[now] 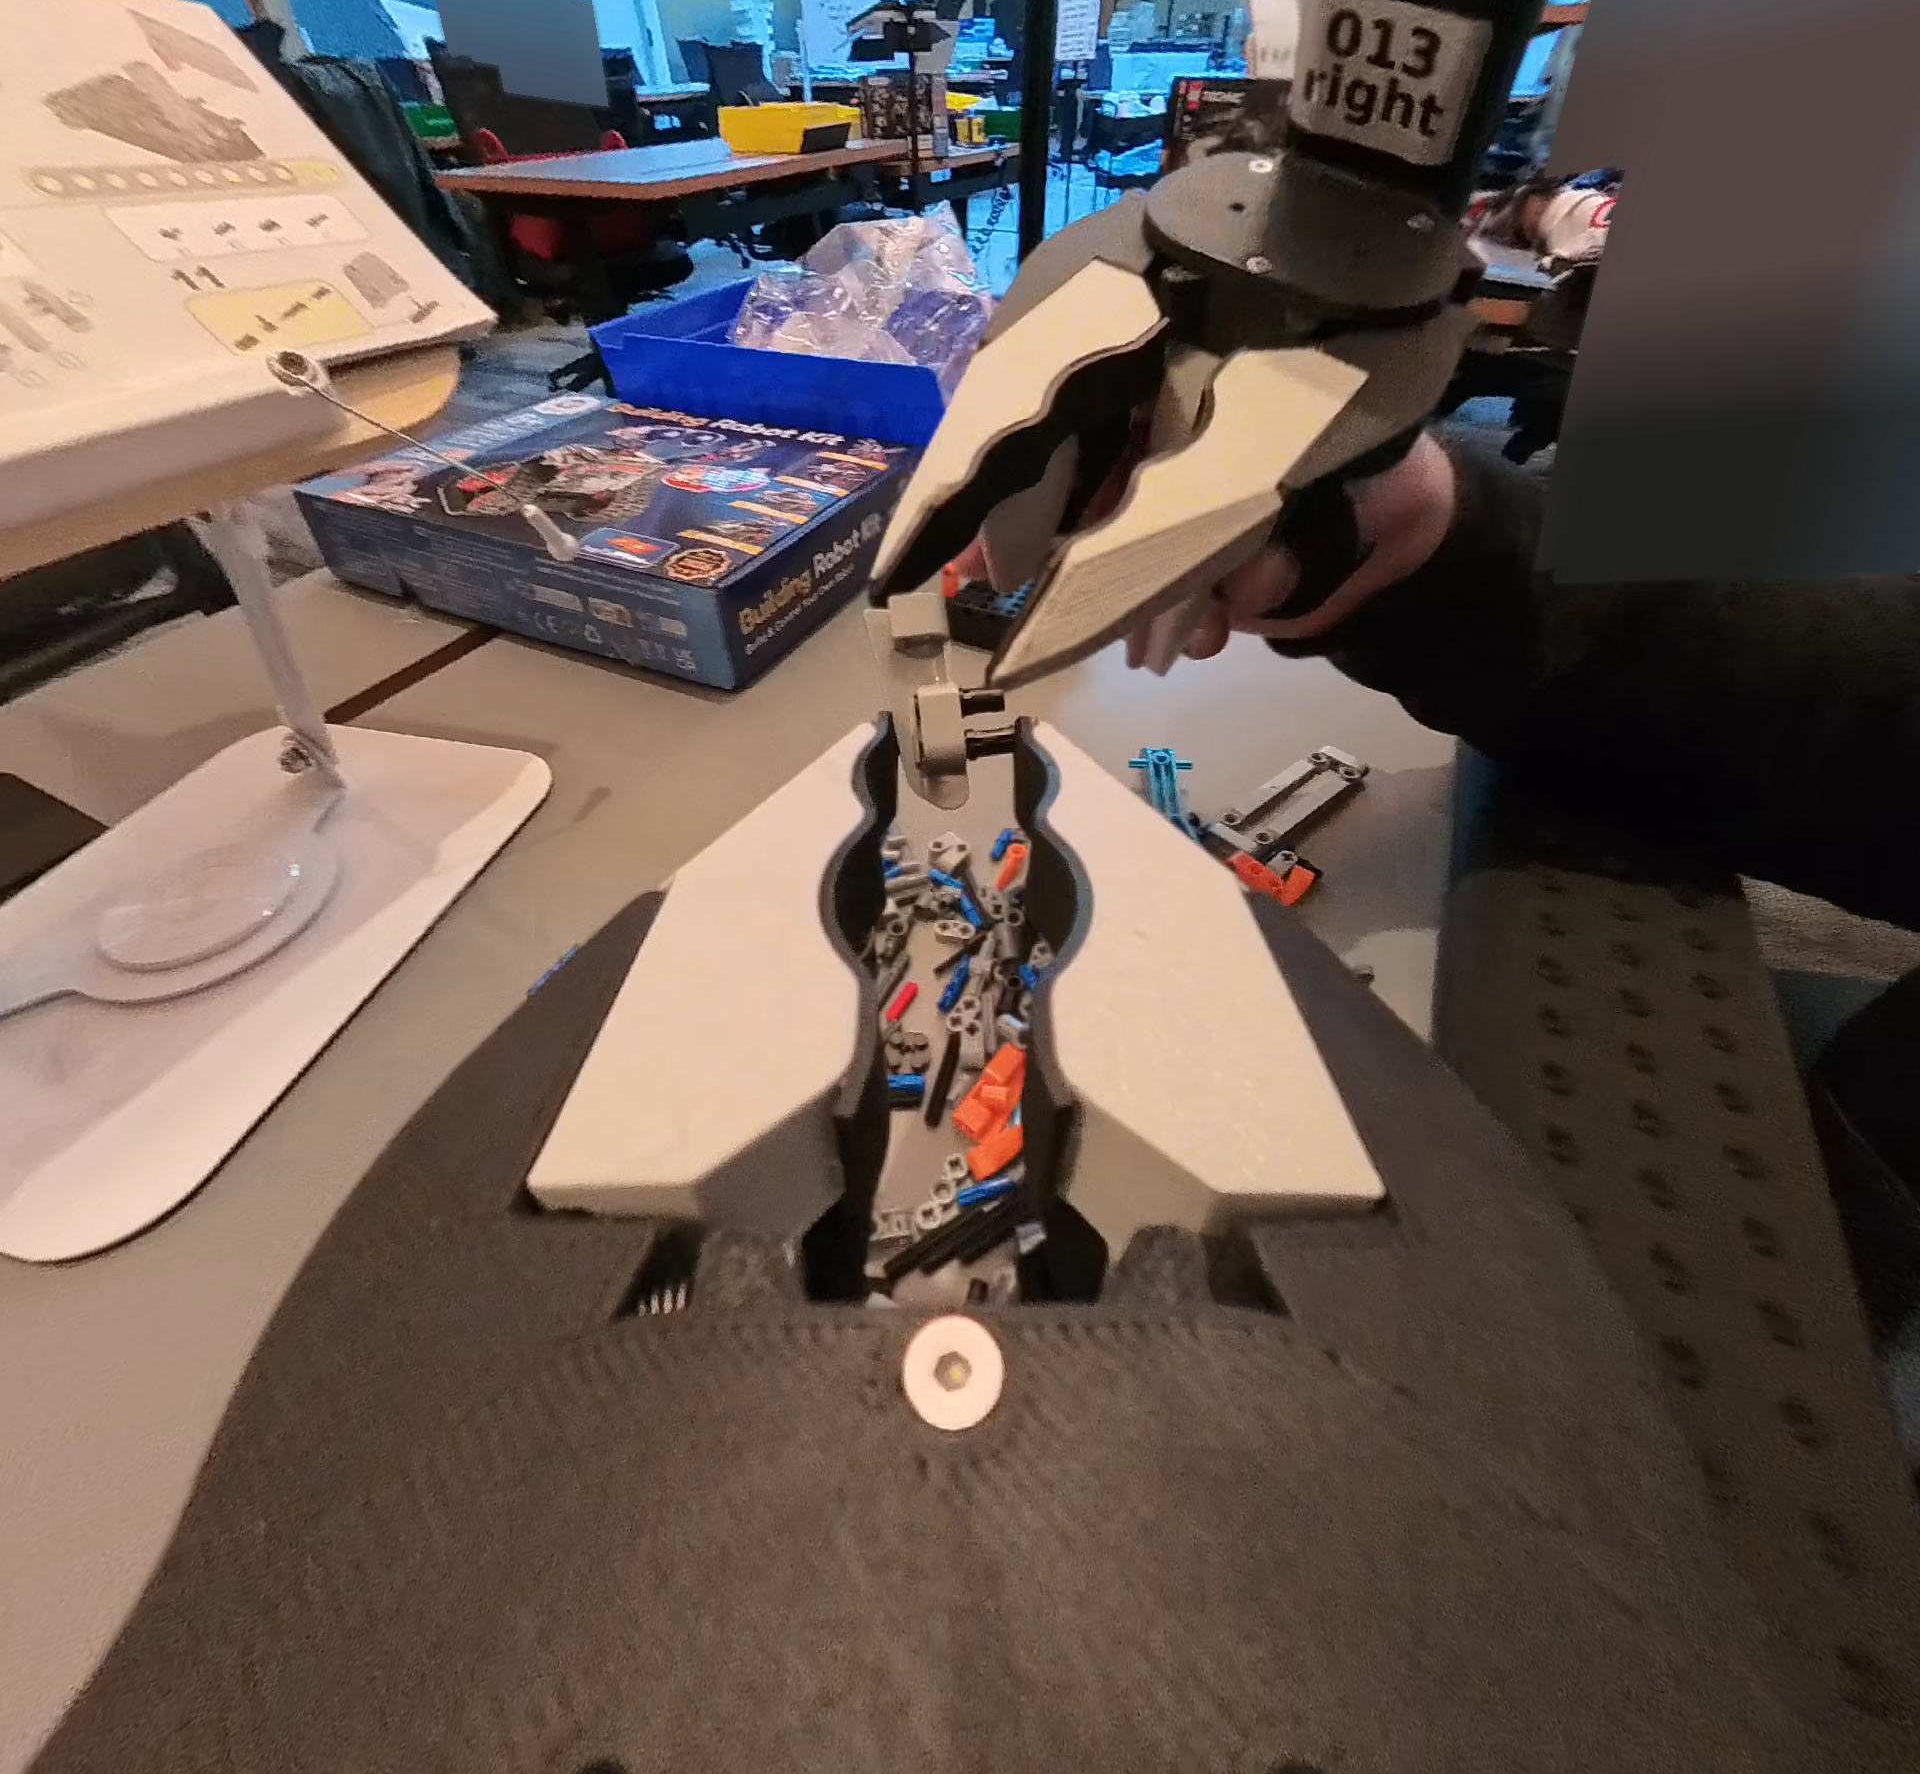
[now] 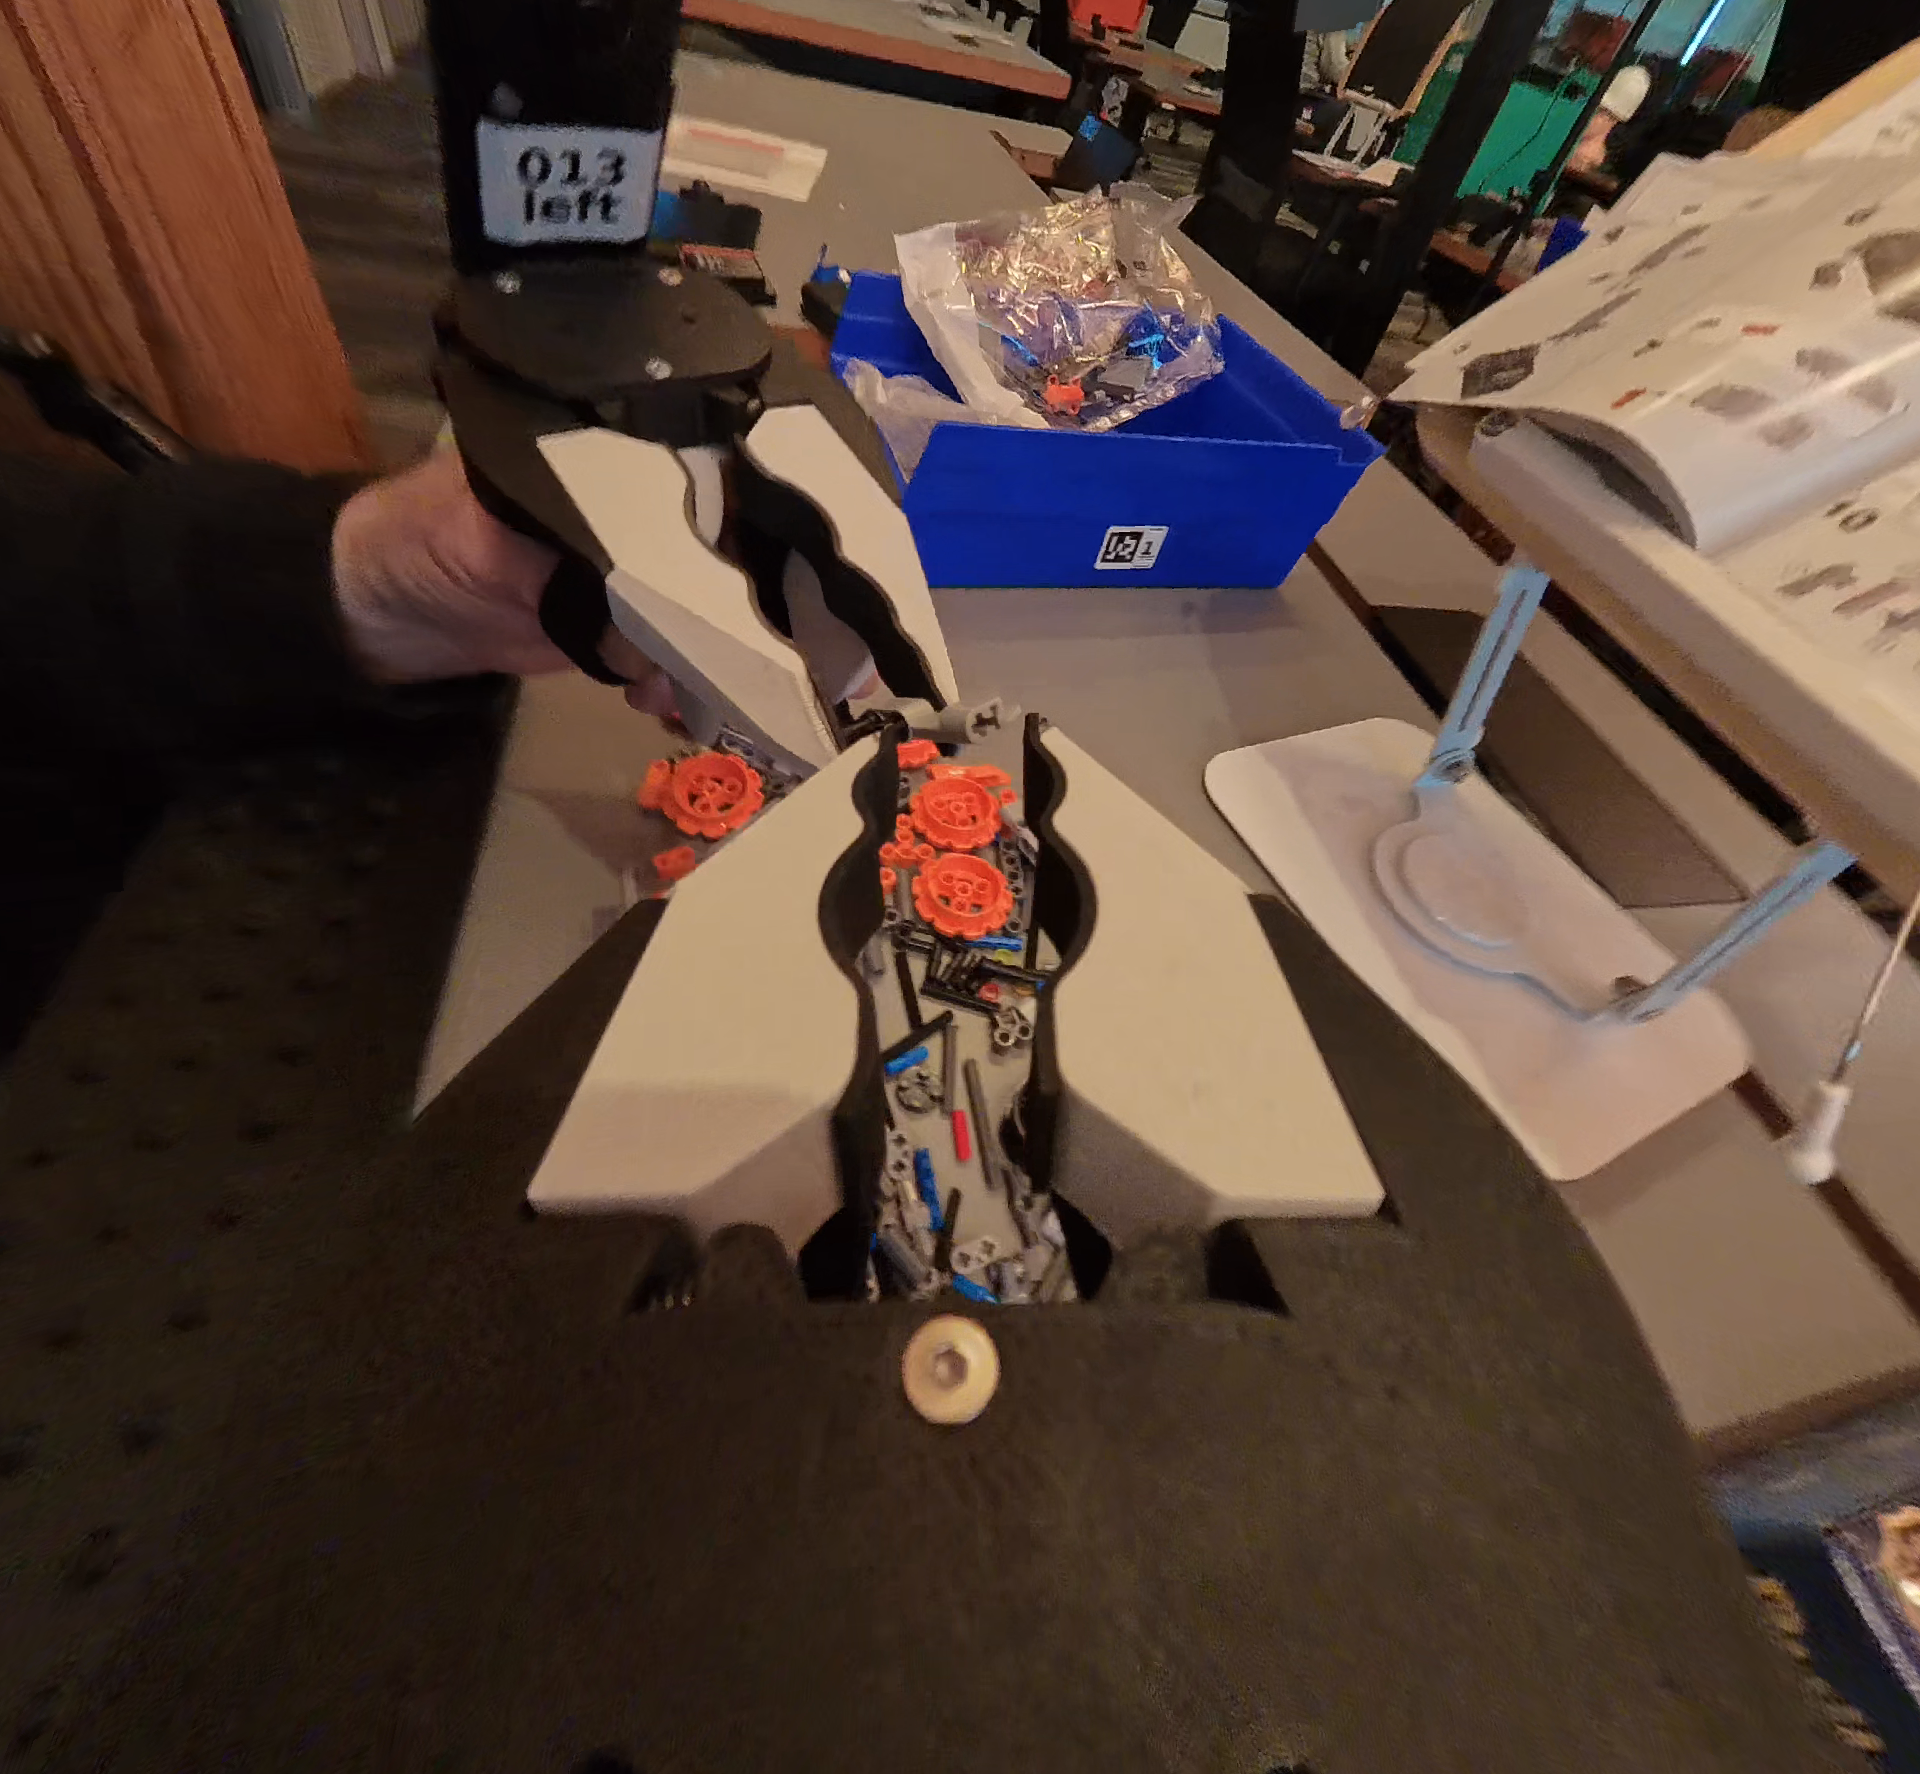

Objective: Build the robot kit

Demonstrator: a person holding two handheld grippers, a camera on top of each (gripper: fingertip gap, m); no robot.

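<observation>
Left gripper [image 1: 948,737] pinches a grey connector [image 1: 940,722] – right gripper [image 1: 935,633], nearly closed, grips its mate [image 1: 912,628], lined up for joining above loose parts [image 1: 966,997].

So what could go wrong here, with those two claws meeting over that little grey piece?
The grey connector sits only at the left gripper's very tips; a nudge from the right gripper could knock it free. Dropped, it might vanish among the loose parts below.
</observation>
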